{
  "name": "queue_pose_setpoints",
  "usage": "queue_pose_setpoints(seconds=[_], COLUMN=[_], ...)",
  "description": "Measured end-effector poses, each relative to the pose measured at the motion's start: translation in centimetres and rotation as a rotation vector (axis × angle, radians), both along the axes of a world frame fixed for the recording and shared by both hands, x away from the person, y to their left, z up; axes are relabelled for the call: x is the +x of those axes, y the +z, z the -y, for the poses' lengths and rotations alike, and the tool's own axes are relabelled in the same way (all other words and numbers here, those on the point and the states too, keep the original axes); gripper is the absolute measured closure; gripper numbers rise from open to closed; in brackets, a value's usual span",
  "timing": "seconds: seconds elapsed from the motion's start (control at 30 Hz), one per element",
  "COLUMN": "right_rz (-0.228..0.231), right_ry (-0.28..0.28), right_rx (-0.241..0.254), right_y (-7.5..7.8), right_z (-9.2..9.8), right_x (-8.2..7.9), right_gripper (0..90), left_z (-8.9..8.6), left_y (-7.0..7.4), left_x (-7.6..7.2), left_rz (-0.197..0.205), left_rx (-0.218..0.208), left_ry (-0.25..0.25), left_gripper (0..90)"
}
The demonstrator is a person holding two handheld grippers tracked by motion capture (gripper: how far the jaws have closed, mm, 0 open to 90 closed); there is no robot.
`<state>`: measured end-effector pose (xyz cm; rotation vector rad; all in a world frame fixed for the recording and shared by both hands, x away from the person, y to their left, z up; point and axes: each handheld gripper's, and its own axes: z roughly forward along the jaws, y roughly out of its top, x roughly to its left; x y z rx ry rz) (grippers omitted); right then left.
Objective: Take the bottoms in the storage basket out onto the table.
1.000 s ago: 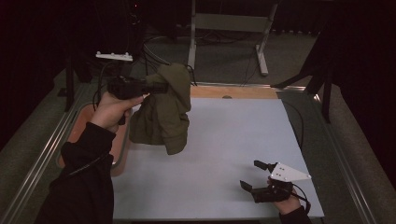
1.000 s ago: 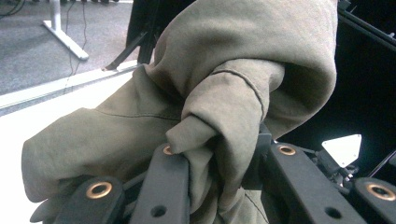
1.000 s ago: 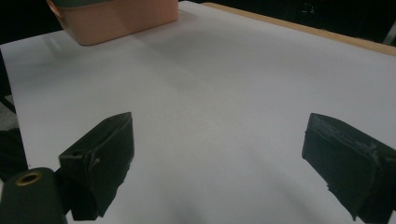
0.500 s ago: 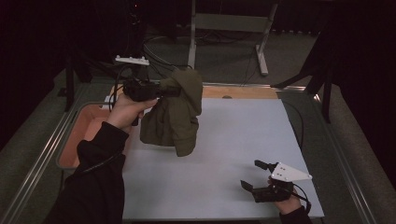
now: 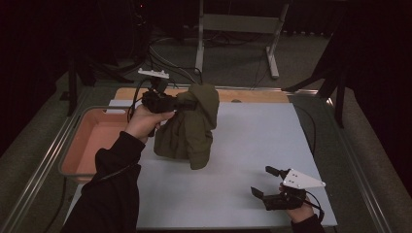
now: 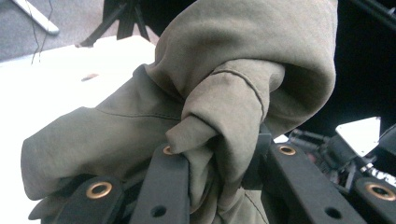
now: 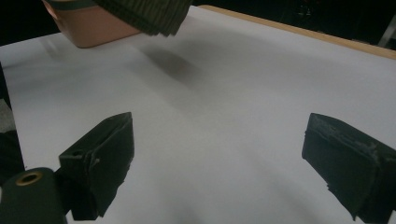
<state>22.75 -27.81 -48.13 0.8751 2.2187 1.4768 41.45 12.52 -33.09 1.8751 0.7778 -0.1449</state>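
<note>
An olive-green garment [image 5: 190,128] hangs in the air above the white table [image 5: 252,136], bunched at its top. My left gripper [image 5: 190,103] is shut on that bunched fold, and the cloth [image 6: 219,116] sits pinched between its black jaws in the left gripper view. The garment's ribbed hem [image 7: 144,16] dangles clear of the table surface. Near the table's front right corner my right gripper [image 5: 266,182] stands open with nothing between its fingers [image 7: 100,163], low over the bare white top.
A salmon-pink bin [image 5: 97,141] stands at the table's left edge, its corner [image 7: 88,30] seen past the hem. A wooden strip [image 5: 252,96] runs along the far edge. Behind the table are a metal stand [image 5: 238,29] and cables on the floor.
My left gripper has carried the hanging garment to the right and slightly away from the bin, over the table. The right gripper has stayed where it was, open.
</note>
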Motion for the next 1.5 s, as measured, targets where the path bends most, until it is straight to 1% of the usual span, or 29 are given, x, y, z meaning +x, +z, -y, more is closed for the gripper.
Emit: queue_pose_setpoints(seconds=[0.07, 0.1, 0.13, 0.23, 0.33, 0.4, 0.5, 0.6, 0.7, 0.73, 0.83, 0.97, 1.07, 1.1, 1.2, 1.33, 1.5], right_rz=[0.001, 0.002, 0.002, 0.001, 0.002, 0.001, 0.002, 0.002, 0.002, 0.002, 0.001, 0.000, 0.003, 0.003, 0.004, 0.004, -0.002], right_ry=[0.001, 0.002, 0.002, 0.000, 0.002, 0.001, 0.001, 0.002, 0.001, 0.000, 0.000, 0.000, 0.002, 0.002, 0.002, 0.002, 0.002], right_rx=[-0.001, -0.001, -0.001, -0.004, -0.006, -0.005, -0.005, -0.007, -0.008, -0.008, -0.010, -0.010, -0.011, -0.012, -0.014, -0.016, -0.019], right_y=[0.0, 0.0, 0.0, 0.0, 0.0, -0.1, 0.0, -0.1, -0.1, -0.1, -0.1, -0.1, -0.1, -0.1, -0.1, -0.1, -0.1], right_z=[0.0, 0.0, 0.0, -0.1, -0.1, -0.1, -0.1, -0.1, -0.1, -0.1, 0.0, -0.1, 0.0, 0.0, 0.0, 0.0, 0.0], right_x=[0.0, 0.0, 0.0, 0.0, 0.0, 0.0, 0.0, 0.0, 0.0, 0.0, 0.0, 0.0, 0.0, 0.0, 0.0, 0.0, 0.0], right_gripper=[9.7, 9.6, 9.6, 9.6, 9.6, 9.6, 9.6, 9.6, 9.6, 9.6, 9.6, 9.6, 9.7, 9.6, 9.7, 9.6, 9.7], left_z=[0.1, 0.3, 0.3, 0.5, 0.8, 1.0, 1.4, 2.0, 2.4, 2.6, 3.1, 3.6, 3.8, 3.8, 4.0, 4.4, 5.4], left_y=[-0.5, -1.2, -1.2, -2.3, -3.1, -3.6, -4.5, -5.5, -6.1, -6.3, -6.6, -6.8, -6.9, -7.2, -7.6, -8.2, -9.0], left_x=[0.1, 0.1, 0.1, 0.4, 0.5, 0.6, 0.6, 0.7, 0.8, 0.8, 0.9, 1.0, 0.9, 0.9, 1.0, 1.1, 1.1], left_rz=[-0.003, -0.015, -0.015, -0.040, -0.058, -0.056, -0.057, -0.067, -0.073, -0.068, -0.069, -0.067, -0.052, -0.044, -0.046, -0.047, -0.052], left_rx=[0.010, 0.010, 0.010, 0.010, 0.025, 0.042, 0.052, 0.057, 0.058, 0.057, 0.047, 0.052, 0.053, 0.051, 0.045, 0.050, 0.072], left_ry=[0.000, 0.001, 0.001, -0.004, -0.014, -0.019, -0.016, -0.023, -0.028, -0.027, -0.022, -0.025, -0.028, -0.020, -0.010, -0.011, -0.004], left_gripper=[78.2, 78.2, 78.2, 78.2, 78.2, 78.2, 78.2, 78.1, 78.1, 78.1, 78.0, 78.0, 77.9, 77.7, 77.6, 77.4, 76.7])
